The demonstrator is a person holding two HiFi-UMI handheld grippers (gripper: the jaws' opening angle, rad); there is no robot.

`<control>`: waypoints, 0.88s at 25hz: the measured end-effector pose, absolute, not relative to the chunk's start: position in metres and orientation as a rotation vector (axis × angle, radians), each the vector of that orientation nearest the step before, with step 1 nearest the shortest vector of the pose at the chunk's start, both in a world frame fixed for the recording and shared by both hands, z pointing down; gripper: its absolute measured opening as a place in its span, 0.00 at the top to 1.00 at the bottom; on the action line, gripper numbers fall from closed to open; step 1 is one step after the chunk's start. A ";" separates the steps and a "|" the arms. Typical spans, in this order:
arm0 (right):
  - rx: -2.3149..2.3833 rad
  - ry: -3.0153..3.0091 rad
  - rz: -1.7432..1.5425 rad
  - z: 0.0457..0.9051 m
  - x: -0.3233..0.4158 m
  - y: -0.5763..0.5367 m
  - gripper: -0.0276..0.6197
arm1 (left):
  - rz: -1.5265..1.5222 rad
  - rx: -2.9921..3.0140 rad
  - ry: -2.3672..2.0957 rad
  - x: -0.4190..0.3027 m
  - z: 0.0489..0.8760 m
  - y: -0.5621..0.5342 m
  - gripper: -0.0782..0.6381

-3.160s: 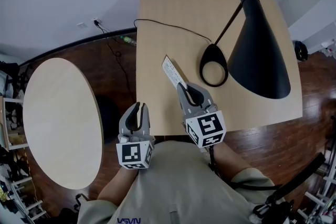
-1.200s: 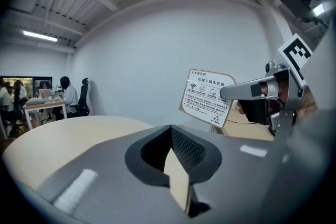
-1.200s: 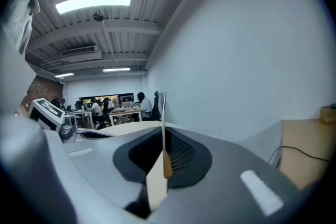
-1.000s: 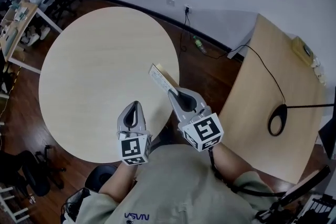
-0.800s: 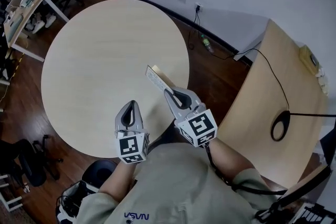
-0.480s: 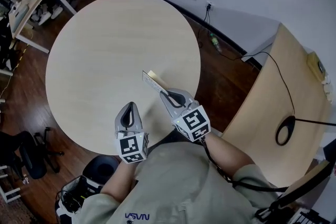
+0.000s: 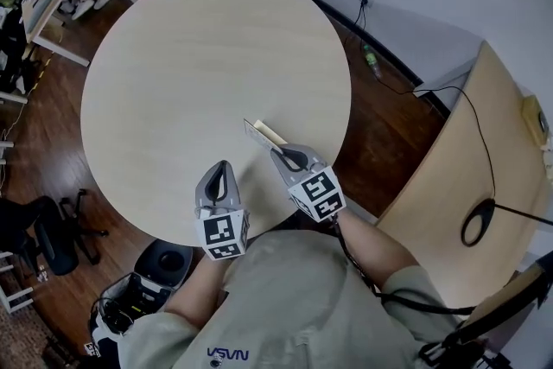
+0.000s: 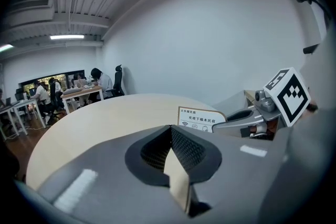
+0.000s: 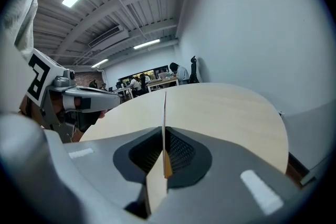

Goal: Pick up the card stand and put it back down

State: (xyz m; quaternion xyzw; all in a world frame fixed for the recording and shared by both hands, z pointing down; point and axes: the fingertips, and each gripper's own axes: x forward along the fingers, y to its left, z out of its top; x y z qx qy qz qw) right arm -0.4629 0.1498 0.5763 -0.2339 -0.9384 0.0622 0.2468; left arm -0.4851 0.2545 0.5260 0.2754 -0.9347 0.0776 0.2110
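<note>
The card stand (image 7: 262,134) is a thin wooden holder with a white printed card. My right gripper (image 7: 278,153) is shut on its near end and holds it over the near right part of the round table (image 7: 199,56). The right gripper view shows the card stand (image 9: 164,113) edge-on between the jaws. Its printed face (image 8: 202,119) shows in the left gripper view, beside the right gripper (image 8: 226,123). My left gripper (image 7: 222,167) hovers just left of it, jaws shut with nothing between them. Whether the stand touches the table I cannot tell.
A rectangular wooden desk (image 7: 449,160) stands to the right, with a lamp base (image 7: 478,225) and a black cable (image 7: 467,112) on it. Office chairs (image 7: 34,229) and a round bin (image 7: 168,259) stand on the floor at the left. People sit at a far desk (image 8: 79,93).
The view has swung from the lamp desk to the round table. My right gripper has carried the card stand over and lowered it towards the tabletop. The left gripper has followed alongside, still shut.
</note>
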 end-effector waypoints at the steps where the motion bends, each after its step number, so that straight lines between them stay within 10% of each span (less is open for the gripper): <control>1: -0.640 -2.549 0.171 0.581 -0.463 0.149 0.93 | 0.219 0.767 -2.594 -0.486 0.527 0.253 0.88; 22: -0.667 -2.478 0.135 0.587 -0.456 0.142 0.83 | 0.166 0.835 -2.563 -0.486 0.527 0.238 0.88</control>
